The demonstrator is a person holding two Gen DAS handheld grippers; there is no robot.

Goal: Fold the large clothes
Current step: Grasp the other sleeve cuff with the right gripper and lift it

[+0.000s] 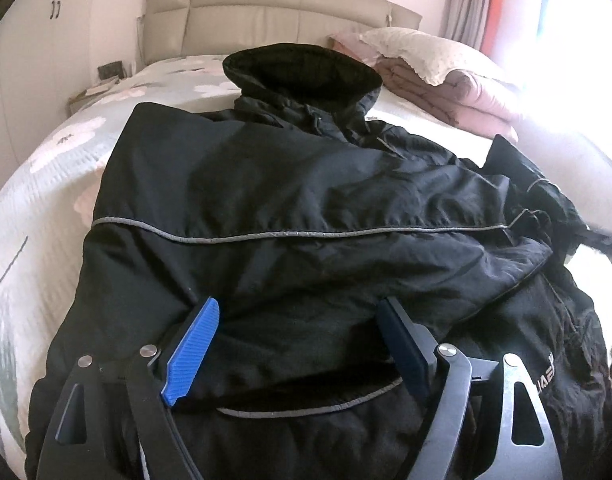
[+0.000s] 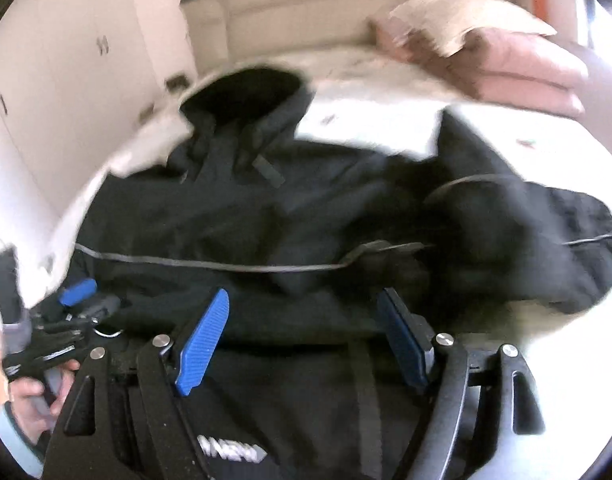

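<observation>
Two sets of jaws, both mine, gape wide and hold nothing: left gripper (image 1: 296,346) and right gripper (image 2: 304,344) hover above the black jacket's (image 1: 306,200) near hem, probably ready to pinch it for folding. Farther off, its hood (image 1: 302,72) points toward the bed's (image 1: 46,184) headboard (image 1: 266,12).

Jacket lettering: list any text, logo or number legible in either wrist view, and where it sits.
White letters on the black jacket, near its right edge in the left wrist view: sideways, partly cut off, unreadable.
White letters on the jacket in the right wrist view: upside down, blurred, unreadable.
No other text.
</observation>
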